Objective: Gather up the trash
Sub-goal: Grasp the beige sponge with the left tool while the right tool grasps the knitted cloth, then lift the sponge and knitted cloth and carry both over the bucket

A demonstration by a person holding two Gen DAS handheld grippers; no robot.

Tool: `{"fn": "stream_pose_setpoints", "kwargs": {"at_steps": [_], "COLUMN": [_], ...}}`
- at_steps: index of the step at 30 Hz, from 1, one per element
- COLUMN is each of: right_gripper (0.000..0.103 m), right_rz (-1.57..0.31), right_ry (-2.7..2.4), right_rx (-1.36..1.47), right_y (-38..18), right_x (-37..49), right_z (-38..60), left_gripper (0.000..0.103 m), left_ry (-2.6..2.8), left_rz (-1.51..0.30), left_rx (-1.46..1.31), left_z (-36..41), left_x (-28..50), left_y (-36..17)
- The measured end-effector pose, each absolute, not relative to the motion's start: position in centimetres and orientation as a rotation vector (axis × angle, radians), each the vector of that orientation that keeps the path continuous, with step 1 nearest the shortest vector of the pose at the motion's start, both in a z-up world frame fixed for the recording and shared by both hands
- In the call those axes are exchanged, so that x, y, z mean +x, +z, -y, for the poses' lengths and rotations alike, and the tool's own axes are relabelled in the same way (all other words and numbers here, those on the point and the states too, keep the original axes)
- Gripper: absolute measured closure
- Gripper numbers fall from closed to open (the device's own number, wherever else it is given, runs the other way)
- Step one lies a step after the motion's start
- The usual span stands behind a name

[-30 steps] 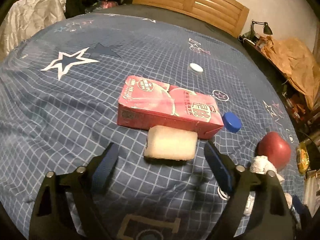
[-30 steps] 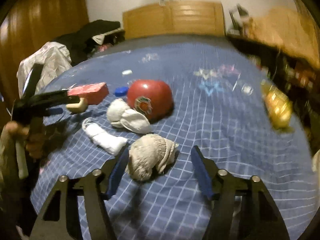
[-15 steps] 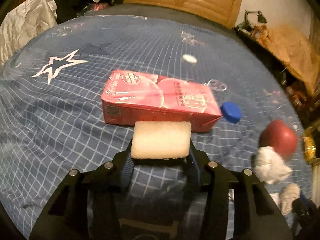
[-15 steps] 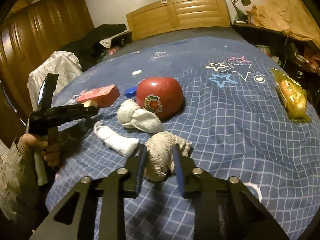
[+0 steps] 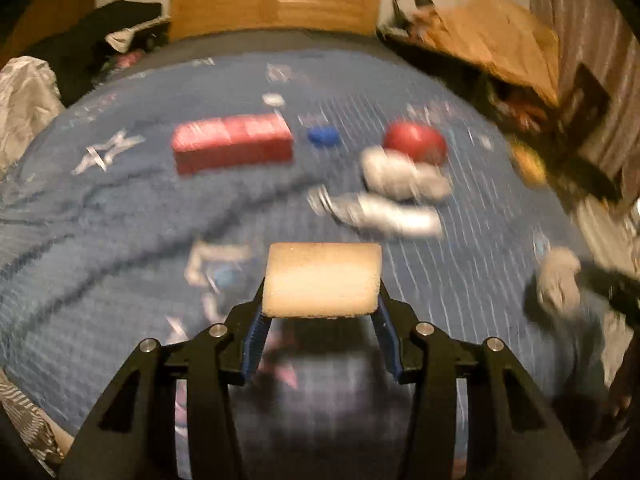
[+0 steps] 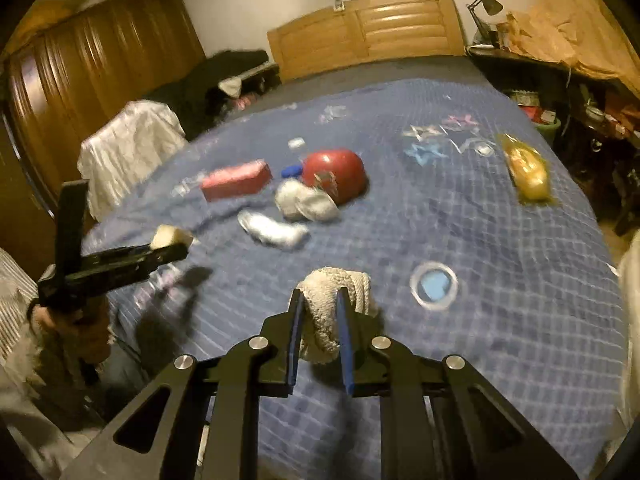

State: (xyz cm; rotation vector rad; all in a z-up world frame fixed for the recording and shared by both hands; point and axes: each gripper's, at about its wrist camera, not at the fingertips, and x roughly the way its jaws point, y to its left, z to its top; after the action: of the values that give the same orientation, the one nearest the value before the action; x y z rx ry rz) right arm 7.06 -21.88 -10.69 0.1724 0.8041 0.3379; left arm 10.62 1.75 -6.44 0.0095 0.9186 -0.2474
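Note:
My left gripper (image 5: pixel 322 304) is shut on a white foam sponge (image 5: pixel 322 280) and holds it above the blue bedspread (image 5: pixel 100 220). It also shows in the right wrist view (image 6: pixel 172 246), sponge (image 6: pixel 170 236) in its jaws. My right gripper (image 6: pixel 320 312) is shut on a beige crumpled rag (image 6: pixel 332 304), lifted off the bed; the rag shows at the left wrist view's right edge (image 5: pixel 558 280). On the bed lie a pink carton (image 5: pixel 232 142), a blue cap (image 5: pixel 324 136), a red apple (image 5: pixel 416 142) and two white crumpled wads (image 5: pixel 400 174) (image 5: pixel 384 214).
A small white cap (image 5: pixel 273 100) lies beyond the carton. A yellow packet (image 6: pixel 526 168) lies at the bed's right side. A wooden headboard (image 6: pixel 368 28) stands at the back, a white-draped chair (image 6: pixel 128 144) at the left, and a cluttered desk (image 6: pixel 560 72) at the right.
Both grippers closed on their items and lifted them back from the bed: the left with the sponge away from the carton, the right with the rag away from the wads.

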Motion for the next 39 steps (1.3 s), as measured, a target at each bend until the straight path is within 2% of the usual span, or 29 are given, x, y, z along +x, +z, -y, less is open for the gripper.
{"fn": "stream_pose_setpoints", "kwargs": {"at_steps": [3,5,7,9,11,15,18,20,21,23,24,31,39], "right_gripper": [0.083,0.074,0.044,0.036,0.036,0.037,0.047,0.057,0.063,0.069,0.072,0.073,0.073], "right_rz": [-0.850,-0.831,-0.815,-0.783,-0.790,-0.843,-0.875,-0.880,-0.880,-0.877,-0.873,-0.793,-0.733], "right_ry": [0.301,0.290,0.270,0.250,0.247,0.244,0.260,0.247,0.241,0.241,0.244,0.270,0.260], "right_rx": [0.184,0.207,0.221,0.222,0.227,0.245,0.290,0.309,0.316,0.346,0.362,0.348,0.327], "right_y": [-12.7,-13.0,-12.8,-12.2,-12.2,-13.5,-14.8,-15.4,-15.6,-15.8,-15.8,-13.4,-11.1], "right_x": [7.2,6.9,6.5,5.7,5.4,6.0,7.0,7.4,7.5,7.5,7.4,5.6,3.4], "right_z": [22.5,22.8,23.2,23.5,23.5,22.5,21.7,21.6,21.6,22.1,22.3,22.4,23.2], "left_gripper": [0.056,0.053,0.046,0.037,0.032,0.030,0.030,0.031,0.033,0.053,0.056,0.057,0.056], "left_ry": [-0.227,-0.219,-0.213,-0.211,-0.208,-0.217,-0.198,-0.171,-0.169,-0.181,-0.187,-0.180,-0.169], "left_rz": [-0.972,-0.946,-0.936,-0.911,-0.893,-0.886,-0.885,-0.886,-0.877,-0.861,-0.860,-0.771,-0.762], "left_rx": [0.031,0.033,0.035,0.020,0.009,-0.021,-0.013,-0.008,-0.006,0.008,0.007,0.017,0.057], "left_z": [-0.8,-0.8,-1.0,-1.4,-1.7,-2.0,-1.7,-1.7,-1.6,-1.3,-1.2,-0.2,3.6], "left_x": [11.1,11.1,11.1,10.8,10.3,10.2,10.5,11.0,11.0,10.9,10.9,9.5,10.0], "left_y": [-9.4,-9.9,-9.7,-9.2,-8.8,-8.7,-9.6,-10.3,-10.3,-10.2,-10.1,-7.3,-5.2]}}
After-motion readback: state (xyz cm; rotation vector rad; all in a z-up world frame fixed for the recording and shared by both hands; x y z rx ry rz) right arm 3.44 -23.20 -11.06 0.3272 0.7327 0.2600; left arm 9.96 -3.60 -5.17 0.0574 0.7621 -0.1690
